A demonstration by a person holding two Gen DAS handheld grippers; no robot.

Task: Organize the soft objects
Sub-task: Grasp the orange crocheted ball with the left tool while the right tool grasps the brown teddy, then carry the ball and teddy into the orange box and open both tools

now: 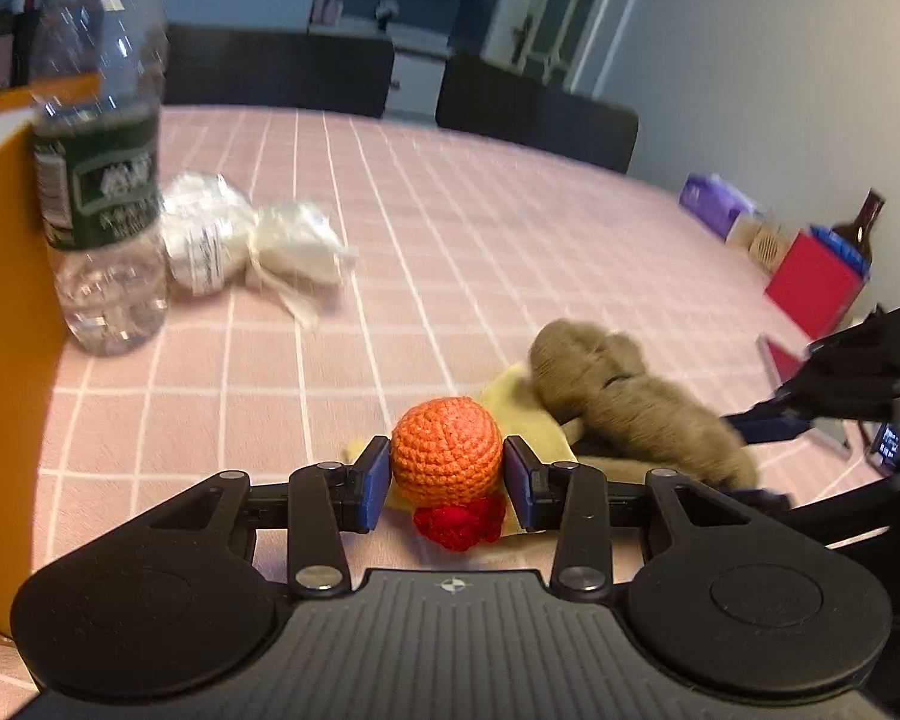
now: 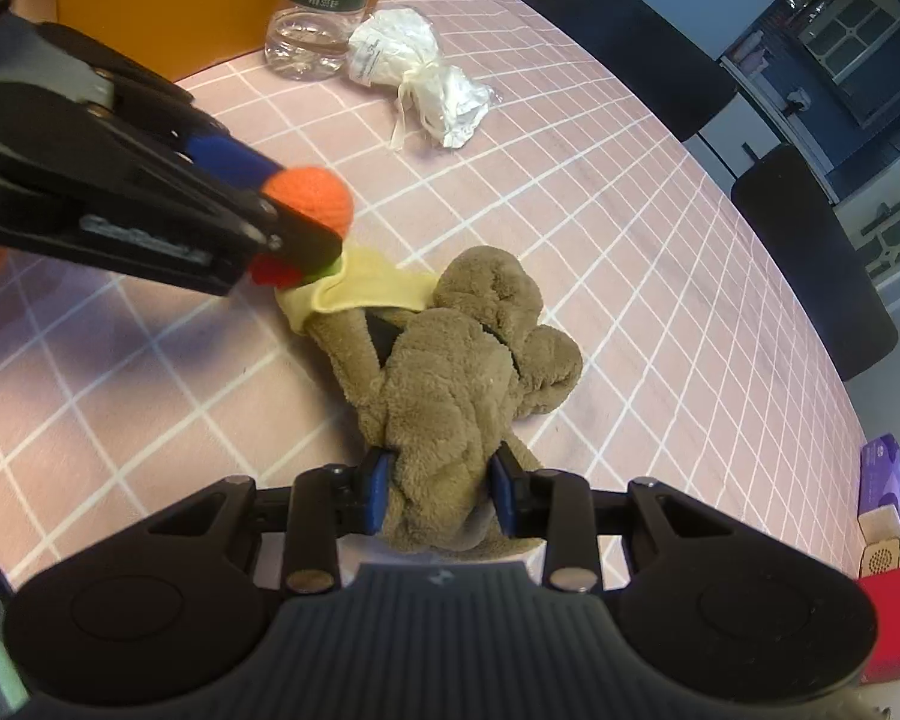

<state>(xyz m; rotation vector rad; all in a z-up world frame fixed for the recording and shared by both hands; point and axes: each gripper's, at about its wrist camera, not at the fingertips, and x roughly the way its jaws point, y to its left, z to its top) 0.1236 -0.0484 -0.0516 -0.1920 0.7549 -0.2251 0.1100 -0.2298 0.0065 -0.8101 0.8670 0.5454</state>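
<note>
My left gripper [image 1: 446,477] is shut on an orange crocheted ball [image 1: 447,450] with a red knitted part [image 1: 459,521] under it; it also shows in the right wrist view [image 2: 312,204]. A yellow cloth [image 2: 366,285] lies beneath it on the pink checked tablecloth [image 2: 600,228]. My right gripper [image 2: 441,492] is shut on a brown plush toy [image 2: 456,360] that lies on the table; the toy also shows in the left wrist view [image 1: 630,396]. The left gripper is just left of the plush.
A water bottle [image 1: 99,180] stands by an orange box [image 1: 6,330] at the left. A white tied plastic bag [image 1: 252,240] lies beside the bottle. A red box [image 1: 816,282], a purple pack [image 1: 714,201] and a brown bottle [image 1: 864,225] sit at the right edge. Dark chairs [image 1: 534,108] stand behind.
</note>
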